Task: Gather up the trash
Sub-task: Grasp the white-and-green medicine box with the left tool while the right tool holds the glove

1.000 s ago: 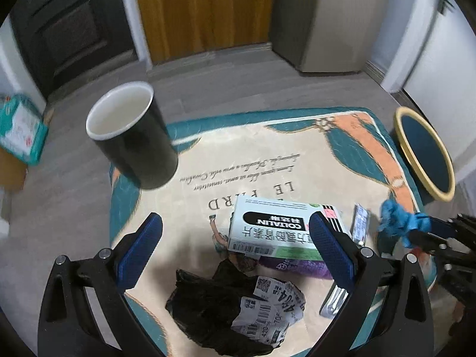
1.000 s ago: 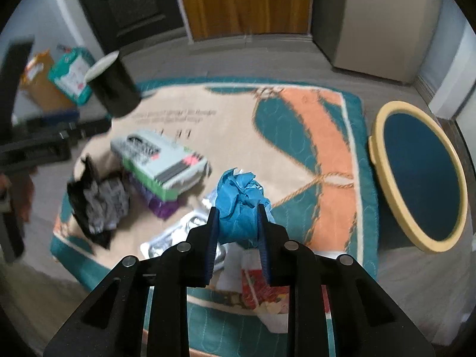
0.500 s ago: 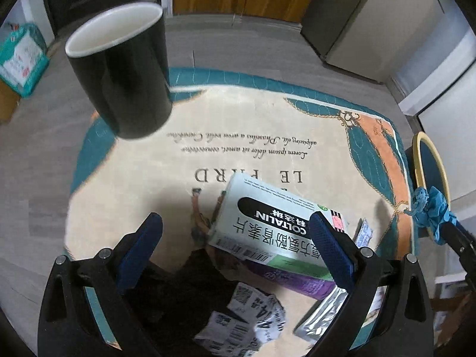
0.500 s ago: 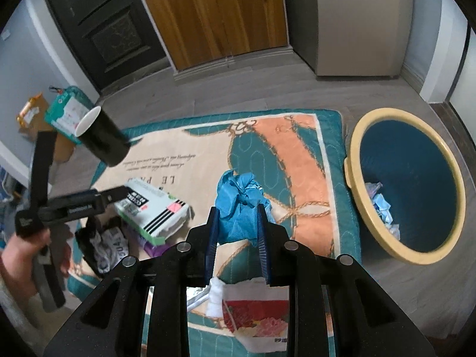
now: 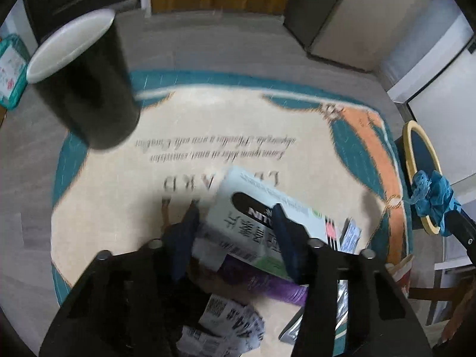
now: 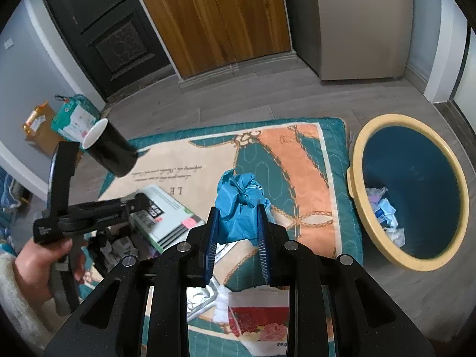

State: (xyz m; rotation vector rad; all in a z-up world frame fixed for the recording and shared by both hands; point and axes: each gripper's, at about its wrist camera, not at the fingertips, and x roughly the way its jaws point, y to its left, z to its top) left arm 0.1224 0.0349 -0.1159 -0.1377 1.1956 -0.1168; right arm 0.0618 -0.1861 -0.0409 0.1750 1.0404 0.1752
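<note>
Home entry/hall: wood door (image 6: pixel 214 20), dark panelled door (image 6: pixel 113 32), patterned rug (image 6: pixel 297 160) on grey plank floor.

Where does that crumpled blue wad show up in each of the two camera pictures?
Left wrist view: the blue wad sits at the far right edge, pinched in the right hand-held gripper, in front of the bin.
Right wrist view: the blue wad is at centre, clamped between the blue fingers.
Shared landmark: the black cup, upper left in both.
</note>
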